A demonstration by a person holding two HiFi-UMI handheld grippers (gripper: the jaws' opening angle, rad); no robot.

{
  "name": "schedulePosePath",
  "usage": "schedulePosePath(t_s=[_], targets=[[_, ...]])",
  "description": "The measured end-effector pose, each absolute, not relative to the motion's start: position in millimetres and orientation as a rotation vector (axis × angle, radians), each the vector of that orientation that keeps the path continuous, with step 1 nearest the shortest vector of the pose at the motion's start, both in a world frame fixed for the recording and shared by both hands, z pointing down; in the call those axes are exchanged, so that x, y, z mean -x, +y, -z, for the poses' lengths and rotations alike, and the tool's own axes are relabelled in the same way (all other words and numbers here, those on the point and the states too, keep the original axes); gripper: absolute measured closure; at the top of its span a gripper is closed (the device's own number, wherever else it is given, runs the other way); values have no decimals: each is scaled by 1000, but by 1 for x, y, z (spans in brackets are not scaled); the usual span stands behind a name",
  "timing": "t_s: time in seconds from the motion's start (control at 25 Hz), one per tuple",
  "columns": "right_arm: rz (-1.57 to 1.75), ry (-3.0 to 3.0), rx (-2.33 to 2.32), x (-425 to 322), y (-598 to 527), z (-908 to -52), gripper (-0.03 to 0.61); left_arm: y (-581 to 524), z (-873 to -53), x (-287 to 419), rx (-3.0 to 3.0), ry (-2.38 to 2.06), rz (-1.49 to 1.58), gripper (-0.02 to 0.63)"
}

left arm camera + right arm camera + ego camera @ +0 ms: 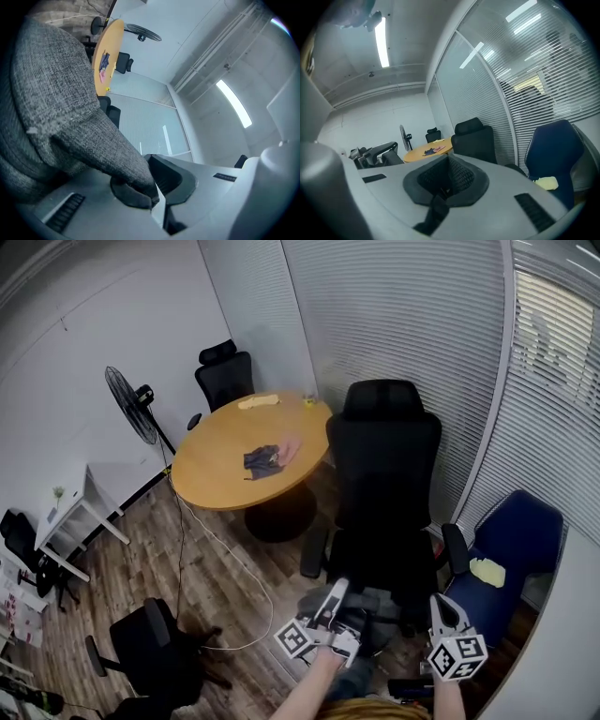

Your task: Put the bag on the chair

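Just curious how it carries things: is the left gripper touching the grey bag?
Touching. In the left gripper view, the left gripper has its fingers shut on a fold of the grey bag.

The chair (384, 474) stands before and right of the table (214, 470), on which a cloth (262, 461) lies. The bag (366, 604) sits just before the chair. A fan (131, 407) stands left of the table.

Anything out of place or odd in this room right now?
Nothing looks spilled or broken. A loose white cable snakes across the wooden floor beside the round wooden table, which may be a trip risk. Crumpled blue and pink cloths lie on its top.
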State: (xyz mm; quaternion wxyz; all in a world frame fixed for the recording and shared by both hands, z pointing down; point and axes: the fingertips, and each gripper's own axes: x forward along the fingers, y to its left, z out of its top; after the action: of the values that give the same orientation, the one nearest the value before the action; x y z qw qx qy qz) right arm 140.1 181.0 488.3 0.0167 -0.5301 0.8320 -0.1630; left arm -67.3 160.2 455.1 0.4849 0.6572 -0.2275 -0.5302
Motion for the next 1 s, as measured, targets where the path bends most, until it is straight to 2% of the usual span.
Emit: schedulePosePath(t_s=[0.52,1.0], targets=[[578,2624,1736,-131,19,-514,566,-21,-489,58,-1502,-484,1228,592],[548,2572,1836,-122,-50,-494,566,-111,-489,72,-1434,-454,1246,592]])
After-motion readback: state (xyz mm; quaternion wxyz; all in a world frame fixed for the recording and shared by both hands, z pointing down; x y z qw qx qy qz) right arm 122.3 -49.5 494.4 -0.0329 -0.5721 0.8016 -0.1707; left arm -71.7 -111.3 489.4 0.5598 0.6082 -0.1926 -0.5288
